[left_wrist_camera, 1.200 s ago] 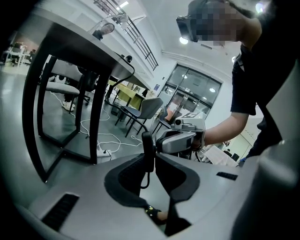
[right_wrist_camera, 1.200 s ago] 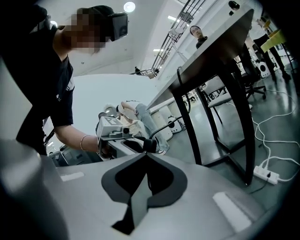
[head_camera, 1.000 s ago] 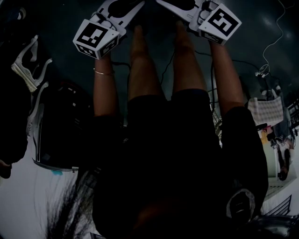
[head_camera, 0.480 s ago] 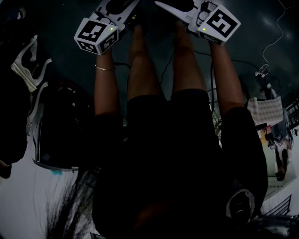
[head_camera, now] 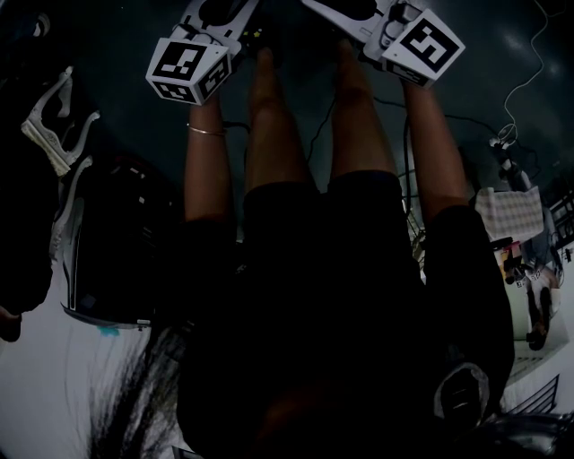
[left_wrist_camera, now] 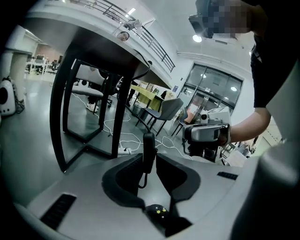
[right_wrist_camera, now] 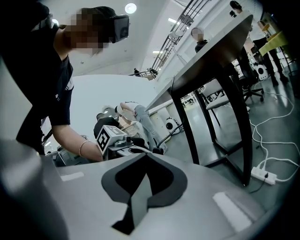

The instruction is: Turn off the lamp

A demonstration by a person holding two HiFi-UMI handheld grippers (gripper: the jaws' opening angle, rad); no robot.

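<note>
A black oblong cord switch (left_wrist_camera: 148,142) stands upright between the tips of my left gripper (left_wrist_camera: 149,155), its thin cord looping down inside the jaws. The pads press it from both sides. In the dark head view, my left gripper (head_camera: 235,16) and right gripper (head_camera: 345,11) sit close together at the top edge, above the person's knees. My right gripper (right_wrist_camera: 146,155) is shut with nothing between its pads. It points at the left gripper's marker cube (right_wrist_camera: 108,137). The right gripper also shows in the left gripper view (left_wrist_camera: 206,133), held in a hand. No lamp is in view.
A black-legged table (left_wrist_camera: 61,108) stands to one side, with a grey chair (left_wrist_camera: 164,110) beyond it. White cables and a power strip (right_wrist_camera: 265,176) lie on the grey floor. In the head view a dark case (head_camera: 108,260) stands at the left beside the person's legs.
My left gripper has shifted slightly right and tilted in the head view. The right gripper has kept still.
</note>
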